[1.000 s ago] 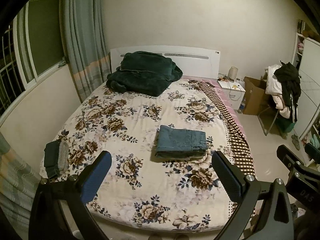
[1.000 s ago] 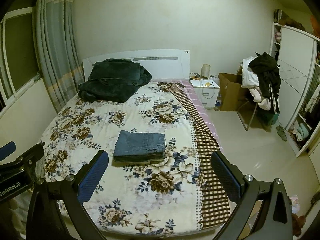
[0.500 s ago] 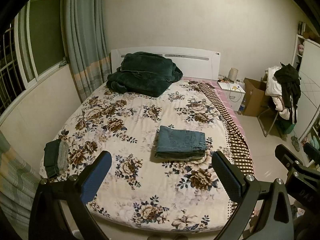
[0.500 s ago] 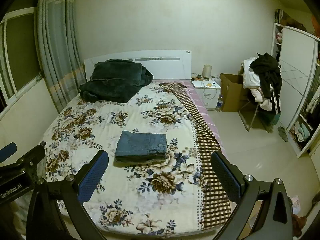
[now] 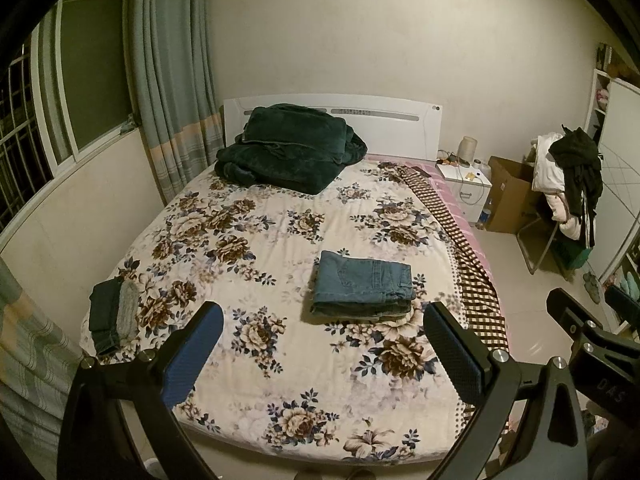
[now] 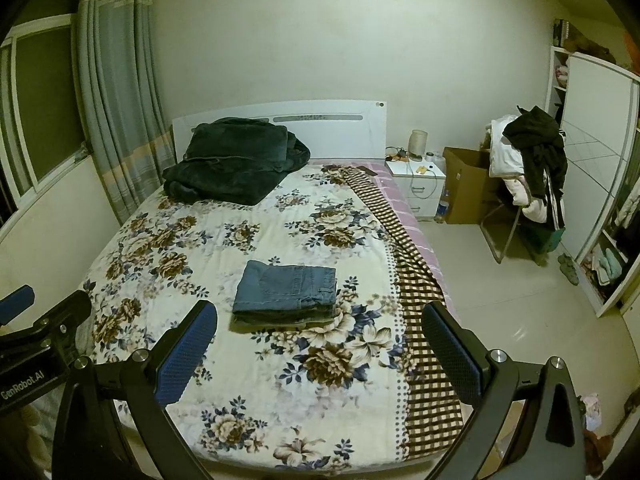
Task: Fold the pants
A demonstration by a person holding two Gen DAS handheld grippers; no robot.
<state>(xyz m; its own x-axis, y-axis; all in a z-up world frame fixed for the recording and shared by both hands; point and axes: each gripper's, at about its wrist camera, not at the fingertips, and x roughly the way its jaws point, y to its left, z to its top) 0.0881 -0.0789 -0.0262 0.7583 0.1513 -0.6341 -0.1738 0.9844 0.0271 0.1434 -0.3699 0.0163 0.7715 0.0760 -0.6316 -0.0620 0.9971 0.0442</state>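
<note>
Blue denim pants (image 5: pixel 362 284) (image 6: pixel 286 291) lie folded into a flat rectangular stack on the flowered bedspread (image 5: pixel 240 248) (image 6: pixel 168 264), near the middle of the bed. My left gripper (image 5: pixel 322 342) hangs open above the bed's foot, well back from the stack, with nothing between its fingers. My right gripper (image 6: pixel 318 340) is also open and empty, equally far from the pants. The right tool's body shows at the lower right of the left wrist view, the left tool's at the lower left of the right wrist view.
A dark green blanket (image 5: pixel 288 148) is heaped by the white headboard (image 5: pixel 392 120). A small dark folded garment (image 5: pixel 112 316) lies at the bed's left edge. Right of the bed are a nightstand (image 6: pixel 416 184), a cardboard box (image 6: pixel 468 188), a clothes-laden chair (image 6: pixel 528 168) and a wardrobe (image 6: pixel 596 200).
Both grippers have drawn back slightly from the bed, so the view has shifted a little. The folded pants have not moved and both grippers stay open.
</note>
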